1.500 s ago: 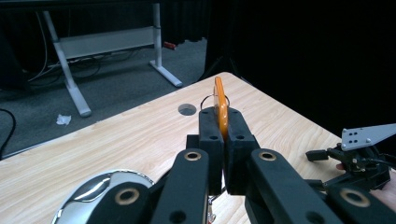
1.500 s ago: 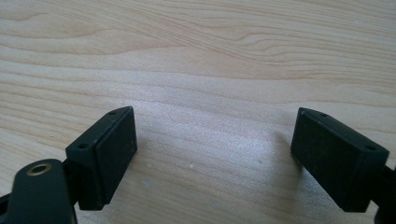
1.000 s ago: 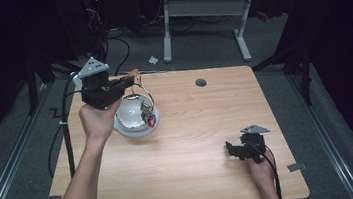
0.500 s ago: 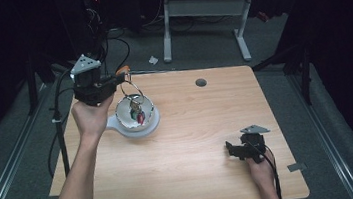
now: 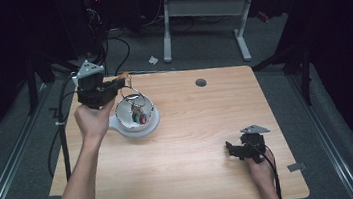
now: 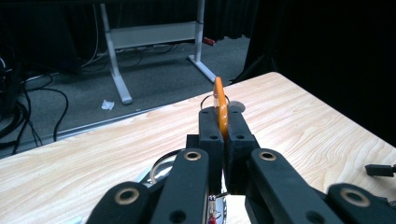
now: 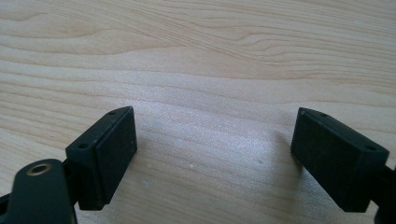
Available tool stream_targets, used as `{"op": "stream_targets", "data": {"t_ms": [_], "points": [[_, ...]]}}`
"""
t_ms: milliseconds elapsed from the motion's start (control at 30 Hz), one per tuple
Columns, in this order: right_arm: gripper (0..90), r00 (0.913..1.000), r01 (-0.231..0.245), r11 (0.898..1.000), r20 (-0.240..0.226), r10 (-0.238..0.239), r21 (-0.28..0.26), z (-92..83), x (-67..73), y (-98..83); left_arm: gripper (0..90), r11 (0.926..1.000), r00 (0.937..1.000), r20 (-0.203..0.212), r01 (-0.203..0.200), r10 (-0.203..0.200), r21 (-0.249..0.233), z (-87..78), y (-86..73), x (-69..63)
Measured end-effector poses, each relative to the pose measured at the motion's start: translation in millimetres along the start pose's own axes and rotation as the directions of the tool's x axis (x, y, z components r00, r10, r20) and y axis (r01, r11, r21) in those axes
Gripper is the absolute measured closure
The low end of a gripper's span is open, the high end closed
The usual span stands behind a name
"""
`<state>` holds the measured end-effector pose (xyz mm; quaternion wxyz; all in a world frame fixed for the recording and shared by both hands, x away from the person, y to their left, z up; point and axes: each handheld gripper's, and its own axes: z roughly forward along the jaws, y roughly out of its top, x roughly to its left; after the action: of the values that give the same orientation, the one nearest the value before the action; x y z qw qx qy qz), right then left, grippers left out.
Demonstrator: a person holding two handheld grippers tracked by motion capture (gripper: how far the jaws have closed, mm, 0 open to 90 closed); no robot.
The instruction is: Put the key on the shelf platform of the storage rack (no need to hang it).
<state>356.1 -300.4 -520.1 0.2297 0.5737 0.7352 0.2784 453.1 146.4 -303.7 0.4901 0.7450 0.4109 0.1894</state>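
My left gripper (image 5: 118, 81) is shut on a flat orange tag (image 5: 122, 76) at the table's far left. In the left gripper view the orange tag (image 6: 220, 108) stands on edge between the closed jaws of the left gripper (image 6: 223, 125). A wire key ring (image 5: 131, 92) hangs from the tag, and small keys (image 5: 139, 116) dangle from it inside a white bowl (image 5: 153, 126); whether they touch the bowl I cannot tell. My right gripper (image 5: 231, 149) rests at the near right of the table. In its own view the right gripper (image 7: 215, 154) is open over bare wood.
The wooden table (image 5: 204, 141) has a round cable hole (image 5: 201, 82) near its far edge. Behind it stands a white desk frame (image 5: 204, 10). Black cables (image 5: 61, 122) run down past the table's left edge. A crumpled scrap (image 5: 153, 60) lies on the floor.
The left hand has drifted slightly left with the tag, and the hanging keys have swung within the bowl. The right gripper has stayed put.
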Motion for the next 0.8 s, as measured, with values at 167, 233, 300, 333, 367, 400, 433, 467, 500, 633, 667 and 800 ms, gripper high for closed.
{"op": "stream_targets", "data": {"t_ms": [167, 233, 300, 333, 367, 400, 433, 467, 500, 633, 667, 800], "points": [[14.4, 1.0, 0.0, 1.0, 0.0, 0.0, -0.001, 0.1, 0.0, 0.0, 88.2, 0.9999, 1.0, -0.001, 0.0, 0.0, 0.014, 4.2, -6.5, 0.2], [14.4, 1.0, 0.0, 1.0, 0.0, 0.0, -0.001, 0.1, 0.0, 0.0, 88.2, 0.9998, 1.0, 0.001, 0.005, -0.005, 0.02, 6.2, -9.7, 0.7], [14.4, 1.0, 0.0, 1.0, 0.001, 0.0, 0.0, 0.0, 0.0, 0.0, 88.2, 0.9996, 0.9999, 0.002, 0.011, -0.011, 0.028, 9.0, -13.3, 1.2], [14.4, 1.0, 0.0, 1.0, 0.001, 0.0, 0.0, 0.0, 0.0, 0.0, 88.2, 0.9994, 0.9999, 0.003, 0.012, -0.012, 0.031, 10.2, -15.1, 1.5], [14.4, 1.0, 0.0, 1.0, 0.001, 0.0, 0.0, 0.0, 0.0, 0.0, 88.2, 0.9993, 0.9999, 0.004, 0.016, -0.016, 0.035, 11.3, -16.9, 1.7], [14.4, 1.0, -0.001, 1.0, 0.0, 0.001, 0.0, 0.0, 0.0, 0.0, 88.2, 0.9991, 0.9999, 0.004, 0.015, -0.015, 0.039, 12.3, -18.6, 1.8], [14.4, 1.0, 0.0, 1.0, 0.001, 0.0, 0.0, 0.0, 0.0, 0.0, 88.2, 0.999, 0.9998, 0.004, 0.017, -0.017, 0.042, 13.2, -20.3, 1.9], [14.4, 1.0, 0.0, 1.0, 0.001, 0.0, 0.0, 0.0, 0.0, 0.0, 88.2, 0.9988, 0.9998, 0.005, 0.017, -0.018, 0.046, 13.9, -21.9, 2.2], [14.4, 1.0, 0.0, 1.0, 0.0, 0.0, -0.001, 0.1, 0.0, 0.0, 88.2, 0.9986, 0.9998, 0.005, 0.02, -0.02, 0.05, 14.4, -23.4, 2.5], [14.4, 1.0, 0.0, 1.0, 0.0, 0.0, -0.001, 0.1, 0.0, 0.0, 88.2, 0.9976, 0.9996, 0.005, 0.028, -0.028, 0.064, 16.7, -30.1, 4.0], [14.4, 1.0, 0.0, 1.0, 0.001, 0.0, 0.0, 0.0, 0.0, 0.0, 88.2, 0.9973, 0.9996, 0.007, 0.029, -0.029, 0.068, 17.4, -31.9, 4.2], [14.4, 1.0, 0.0, 1.0, 0.0, 0.0, 0.0, 0.0, 0.0, 0.0, 88.1, 0.9963, 0.9991, 0.014, 0.039, -0.04, 0.077, 20.8, -38.9, 4.6]]}}
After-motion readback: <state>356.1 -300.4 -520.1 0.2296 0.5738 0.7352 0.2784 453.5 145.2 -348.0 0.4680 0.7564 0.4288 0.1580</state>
